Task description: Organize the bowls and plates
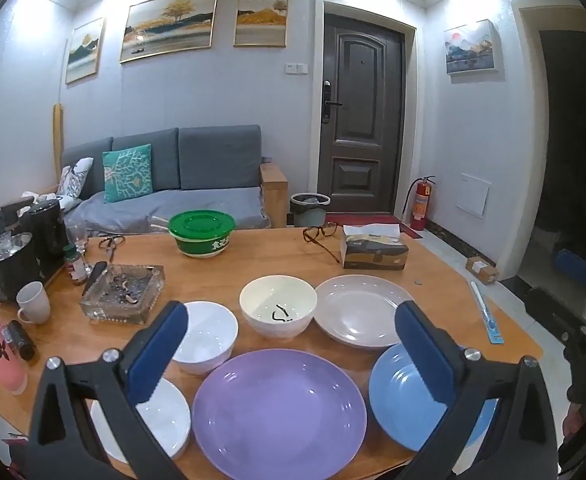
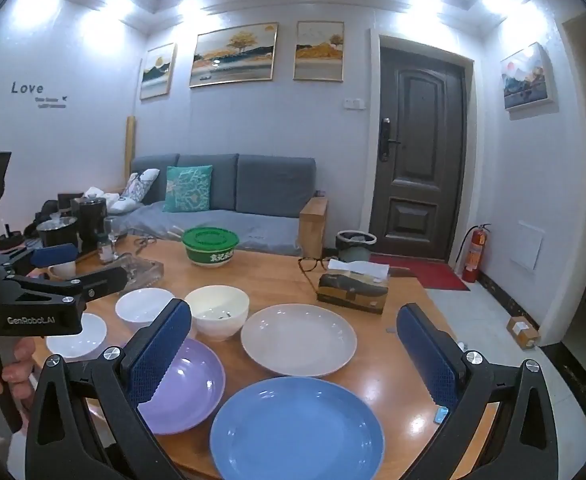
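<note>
Here, purple plate [image 1: 279, 412] below left tongs [image 1: 291, 354].

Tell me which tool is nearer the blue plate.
Right. The right tool hovers open directly over the blue plate; the left tool is over the purple plate, blue plate off to its right.

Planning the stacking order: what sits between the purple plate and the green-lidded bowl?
A cream bowl, with something dark inside, sits between the purple plate and green-lidded bowl, seen in the left wrist view.
</note>
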The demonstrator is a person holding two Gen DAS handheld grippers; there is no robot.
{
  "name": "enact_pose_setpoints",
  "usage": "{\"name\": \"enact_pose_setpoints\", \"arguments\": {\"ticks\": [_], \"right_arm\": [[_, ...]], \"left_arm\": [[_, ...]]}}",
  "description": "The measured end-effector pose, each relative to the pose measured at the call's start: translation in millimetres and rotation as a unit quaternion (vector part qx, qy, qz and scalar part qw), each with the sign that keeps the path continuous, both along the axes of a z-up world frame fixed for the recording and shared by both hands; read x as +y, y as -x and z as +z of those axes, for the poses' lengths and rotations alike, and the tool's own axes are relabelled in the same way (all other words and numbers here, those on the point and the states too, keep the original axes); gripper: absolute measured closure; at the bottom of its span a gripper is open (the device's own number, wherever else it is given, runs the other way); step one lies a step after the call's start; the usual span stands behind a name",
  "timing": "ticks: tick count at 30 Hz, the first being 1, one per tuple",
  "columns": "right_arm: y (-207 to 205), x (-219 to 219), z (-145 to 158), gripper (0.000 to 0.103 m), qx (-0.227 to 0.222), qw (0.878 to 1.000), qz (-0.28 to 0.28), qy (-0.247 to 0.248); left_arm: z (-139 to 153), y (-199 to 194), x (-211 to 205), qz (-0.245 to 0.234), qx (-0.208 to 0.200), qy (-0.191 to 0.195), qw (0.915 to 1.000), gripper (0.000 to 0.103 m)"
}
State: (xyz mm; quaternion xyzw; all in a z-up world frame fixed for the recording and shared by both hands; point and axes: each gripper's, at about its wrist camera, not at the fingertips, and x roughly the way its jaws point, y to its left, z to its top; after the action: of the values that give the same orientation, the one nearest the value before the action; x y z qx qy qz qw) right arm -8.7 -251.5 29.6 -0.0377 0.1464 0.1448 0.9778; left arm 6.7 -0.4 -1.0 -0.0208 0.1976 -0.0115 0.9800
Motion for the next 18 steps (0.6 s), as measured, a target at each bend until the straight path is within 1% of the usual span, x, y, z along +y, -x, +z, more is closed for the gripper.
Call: {"name": "enact_pose_setpoints", "arguments": {"ticks": [3, 5, 18], "right_arm": [[2.8, -2.4, -0.6, 0.001, -0.002, 1.0, 0.0, -0.008], [8.1, -2.8, 3.5, 0.001, -0.003, 1.0, -0.001, -0.007], [13.1, -5.9, -0.4, 0.001, 0.003, 1.0, 0.005, -0.01]], "left_arm": [[1.1, -0.6, 0.3, 0.003, -0.002, 0.0, 1.0, 0.0], [1.8, -1.0, 0.2, 0.002, -0.004, 0.004, 1.0, 0.0], [2.5, -1.8, -7.6, -0.007, -0.009, 0.001, 0.9999, 0.0]]}}
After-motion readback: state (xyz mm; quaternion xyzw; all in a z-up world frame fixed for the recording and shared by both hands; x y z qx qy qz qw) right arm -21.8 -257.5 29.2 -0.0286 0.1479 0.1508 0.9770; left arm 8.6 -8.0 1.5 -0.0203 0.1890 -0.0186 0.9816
